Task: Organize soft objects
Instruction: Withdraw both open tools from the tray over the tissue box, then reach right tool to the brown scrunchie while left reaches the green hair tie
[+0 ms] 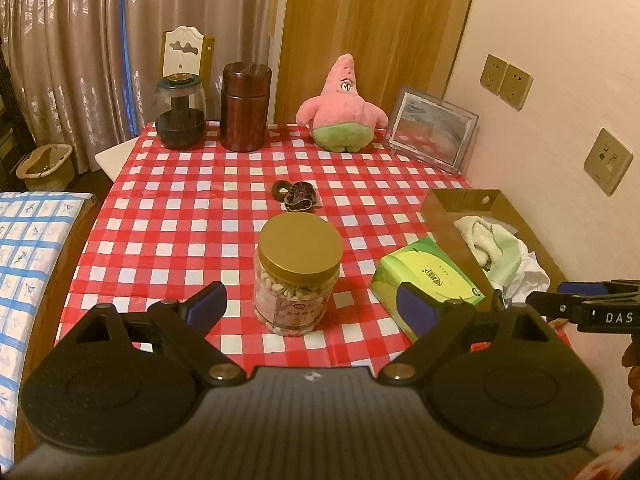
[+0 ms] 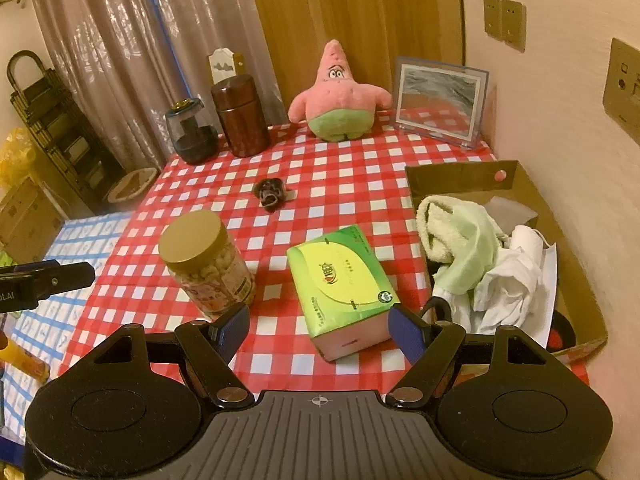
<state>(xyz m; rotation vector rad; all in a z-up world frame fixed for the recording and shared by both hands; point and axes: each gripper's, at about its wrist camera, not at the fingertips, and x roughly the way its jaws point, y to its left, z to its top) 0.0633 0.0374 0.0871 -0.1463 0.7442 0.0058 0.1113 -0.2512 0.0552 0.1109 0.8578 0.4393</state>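
A pink and green star plush [image 1: 342, 110] [image 2: 340, 98] sits upright at the table's far edge. A green tissue pack [image 1: 430, 280] [image 2: 340, 280] lies beside a cardboard box [image 1: 444, 216] [image 2: 460, 180] that holds a cream towel [image 1: 482, 236] [image 2: 448, 232] and white cloths [image 2: 512, 284]. A dark scrunchie [image 1: 298, 196] [image 2: 272, 192] lies mid-table. My left gripper [image 1: 310, 306] is open and empty, just short of a nut jar [image 1: 298, 272]. My right gripper [image 2: 320, 330] is open and empty, with the near end of the tissue pack between its fingertips.
The nut jar [image 2: 208, 260] with a gold lid stands at the front. A glass jar [image 1: 180, 114], a brown canister [image 1: 245, 108] and a picture frame [image 1: 432, 130] stand along the far edge. A wall is at the right, a blue checked surface [image 1: 28, 248] at the left.
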